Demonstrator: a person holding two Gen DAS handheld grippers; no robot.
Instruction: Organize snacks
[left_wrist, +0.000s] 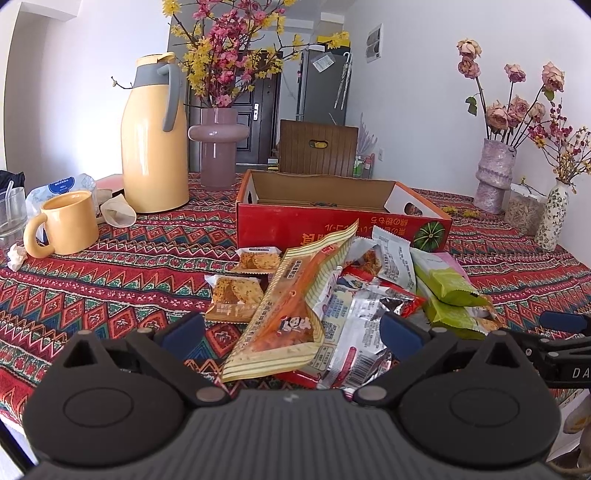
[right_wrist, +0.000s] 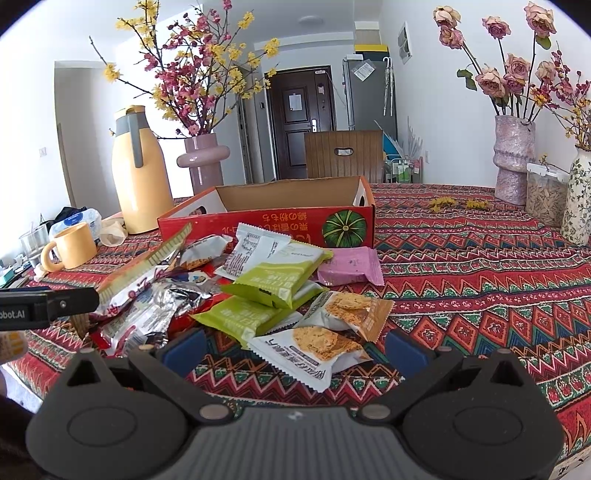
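1. Red cardboard box (right_wrist: 266, 221) sits open-topped at twelve o'clock of the snack pile (right_wrist: 229, 291), so I judge it is the bin for sorting.
2. My left gripper (left_wrist: 291, 332) is spread wide around a long orange-striped packet (left_wrist: 291, 306), gripping nothing yet.
3. My right gripper (right_wrist: 295, 345) is likewise spread, a white cracker packet (right_wrist: 314, 347) lying between its blue pads, ungripped.
4. Green wafer packets (right_wrist: 273, 284) lie stacked at eleven o'clock of that cracker packet.
5. Box print runs upside down beside a green pumpkin picture; I can't read it reliably.
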